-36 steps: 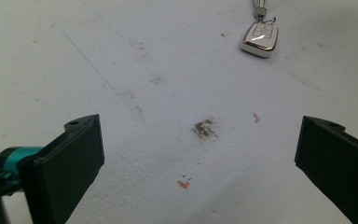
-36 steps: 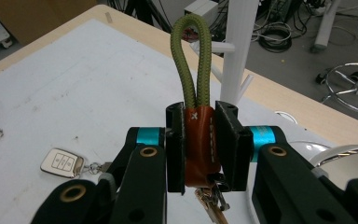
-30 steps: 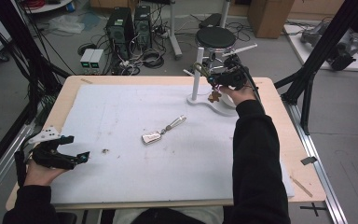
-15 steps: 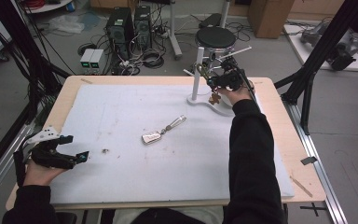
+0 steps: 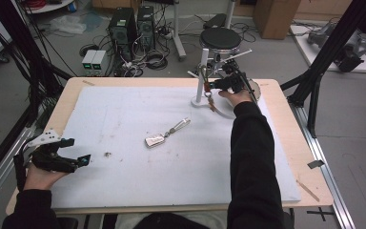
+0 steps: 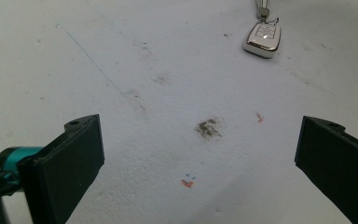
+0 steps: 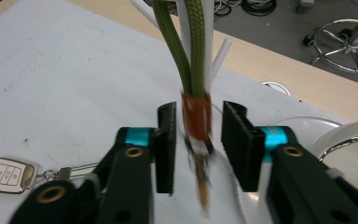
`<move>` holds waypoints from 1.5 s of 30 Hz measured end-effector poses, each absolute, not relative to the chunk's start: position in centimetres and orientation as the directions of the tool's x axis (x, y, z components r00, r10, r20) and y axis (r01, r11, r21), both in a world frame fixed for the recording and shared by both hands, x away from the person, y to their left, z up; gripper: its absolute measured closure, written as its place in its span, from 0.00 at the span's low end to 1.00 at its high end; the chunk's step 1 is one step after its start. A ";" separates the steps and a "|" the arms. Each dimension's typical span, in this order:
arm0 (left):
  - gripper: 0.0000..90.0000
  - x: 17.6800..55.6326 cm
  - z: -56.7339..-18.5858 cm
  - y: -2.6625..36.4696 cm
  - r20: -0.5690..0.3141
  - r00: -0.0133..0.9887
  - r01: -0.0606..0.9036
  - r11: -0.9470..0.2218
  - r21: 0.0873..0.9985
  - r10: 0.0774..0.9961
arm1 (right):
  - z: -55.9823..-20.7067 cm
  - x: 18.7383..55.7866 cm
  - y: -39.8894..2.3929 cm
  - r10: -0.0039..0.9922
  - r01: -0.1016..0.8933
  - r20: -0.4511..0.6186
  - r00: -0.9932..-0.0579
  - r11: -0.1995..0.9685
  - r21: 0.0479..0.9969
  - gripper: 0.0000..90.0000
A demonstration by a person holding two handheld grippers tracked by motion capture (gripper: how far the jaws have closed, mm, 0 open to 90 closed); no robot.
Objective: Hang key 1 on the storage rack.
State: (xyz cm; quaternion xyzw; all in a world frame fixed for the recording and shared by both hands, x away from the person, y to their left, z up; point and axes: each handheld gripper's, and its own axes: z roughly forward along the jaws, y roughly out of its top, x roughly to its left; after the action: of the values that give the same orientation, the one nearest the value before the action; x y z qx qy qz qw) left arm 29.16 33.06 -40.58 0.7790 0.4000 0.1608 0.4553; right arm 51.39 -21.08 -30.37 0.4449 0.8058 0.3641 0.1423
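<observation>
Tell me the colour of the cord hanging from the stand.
Olive green cord, braided; clearest in the right gripper view.

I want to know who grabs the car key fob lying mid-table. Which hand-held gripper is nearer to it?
Neither clearly. The car key fob lies mid-table, apart from both: the left hand-held gripper rests at the near left edge, and the right hand-held gripper is at the white stand.

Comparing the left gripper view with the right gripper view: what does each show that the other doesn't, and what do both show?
Left gripper view: its jaws stand wide apart over the mat, with a dark smudge between them. Right gripper view: the right gripper has just been opening; a green cord with a red sleeve hangs between its jaws, untouched, beside a white stand. Both: the key fob on the mat.
</observation>
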 end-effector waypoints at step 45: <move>0.02 28.9 -40.5 33.4 -0.111 0.618 0.475 -0.257 0.841 0.778 | -34.2 44.6 -21.6 0.754 0.530 0.071 -0.653 0.388 0.754 0.01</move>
State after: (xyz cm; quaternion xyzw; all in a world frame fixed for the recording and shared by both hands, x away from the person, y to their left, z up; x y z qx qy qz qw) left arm 28.87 33.39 -40.48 0.7752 0.4043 0.1660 0.4561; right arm 44.62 -21.63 -34.18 0.3909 0.8207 0.3915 0.1430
